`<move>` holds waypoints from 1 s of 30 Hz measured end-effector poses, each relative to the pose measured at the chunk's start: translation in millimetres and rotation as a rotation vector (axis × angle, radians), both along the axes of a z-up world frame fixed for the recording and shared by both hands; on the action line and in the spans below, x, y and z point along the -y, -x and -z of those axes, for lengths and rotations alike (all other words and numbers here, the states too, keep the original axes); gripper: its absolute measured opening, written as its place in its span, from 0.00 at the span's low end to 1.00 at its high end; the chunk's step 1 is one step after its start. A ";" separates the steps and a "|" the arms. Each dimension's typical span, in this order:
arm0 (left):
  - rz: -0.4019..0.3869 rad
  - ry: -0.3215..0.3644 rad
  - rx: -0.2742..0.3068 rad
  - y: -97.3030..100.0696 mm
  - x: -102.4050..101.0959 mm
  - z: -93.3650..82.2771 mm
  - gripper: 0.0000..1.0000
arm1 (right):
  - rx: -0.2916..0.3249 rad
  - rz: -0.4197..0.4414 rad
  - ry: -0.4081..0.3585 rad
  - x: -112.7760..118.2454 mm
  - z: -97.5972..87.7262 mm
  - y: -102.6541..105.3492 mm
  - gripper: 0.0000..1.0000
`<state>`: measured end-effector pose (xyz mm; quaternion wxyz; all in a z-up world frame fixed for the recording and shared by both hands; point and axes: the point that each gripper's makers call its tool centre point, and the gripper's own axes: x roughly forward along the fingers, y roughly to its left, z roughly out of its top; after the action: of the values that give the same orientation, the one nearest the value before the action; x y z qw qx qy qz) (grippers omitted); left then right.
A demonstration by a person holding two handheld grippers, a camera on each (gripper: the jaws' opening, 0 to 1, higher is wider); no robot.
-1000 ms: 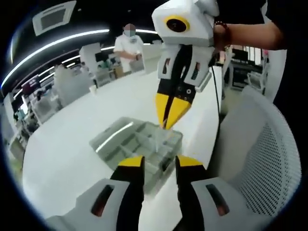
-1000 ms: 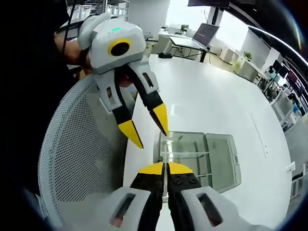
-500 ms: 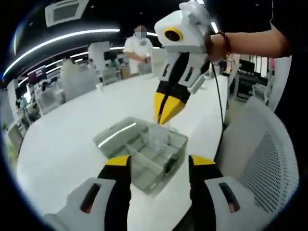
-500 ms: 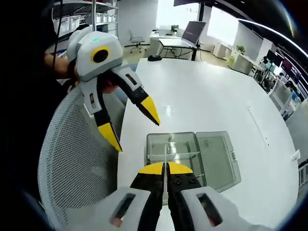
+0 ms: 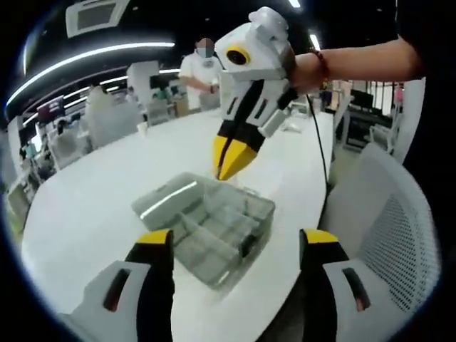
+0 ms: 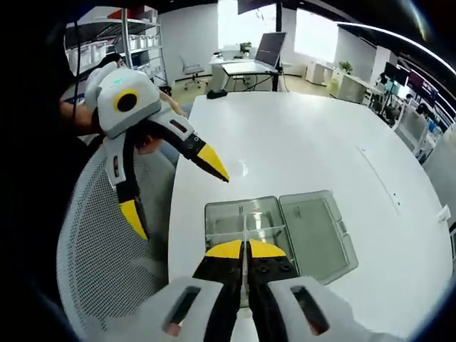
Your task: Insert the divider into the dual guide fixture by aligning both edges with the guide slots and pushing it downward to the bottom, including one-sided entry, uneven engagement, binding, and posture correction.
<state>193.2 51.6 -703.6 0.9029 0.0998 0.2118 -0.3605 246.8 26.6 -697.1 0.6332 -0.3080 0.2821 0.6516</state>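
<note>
A: Left gripper view: the left claw (image 5: 235, 246) had spread much wider than a second before, holding nothing, and had pulled back from the clear fixture (image 5: 203, 224) on the white bench (image 5: 100, 192).

B: And the right claw (image 5: 229, 158)?

A: It stayed pinched narrow on the thin clear divider (image 6: 244, 246), lifted higher above the fixture (image 6: 278, 231), near the bench's edge. I judged the divider was withdrawn for a fresh, squarer entry.
</note>
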 end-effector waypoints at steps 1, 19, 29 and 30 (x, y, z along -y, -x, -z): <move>0.000 0.005 -0.006 0.2 0.4 0.5 0.74 | -0.001 -0.004 0.000 -0.1 0.5 0.0 0.00; -0.034 0.031 -0.051 0.7 -3.8 8.7 0.84 | 0.007 -0.062 -0.032 -5.0 16.1 -4.5 0.00; -0.026 0.027 -0.073 4.1 -6.3 11.7 0.83 | -0.015 -0.044 -0.050 -4.7 22.1 -7.1 0.00; -0.024 0.026 -0.074 4.2 -6.5 12.0 0.83 | -0.017 -0.048 -0.054 -4.3 22.8 -5.9 0.00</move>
<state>189.0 58.0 -715.5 0.9000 0.0721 0.2416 -0.3557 252.7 30.9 -719.9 0.6232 -0.2919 0.2622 0.6765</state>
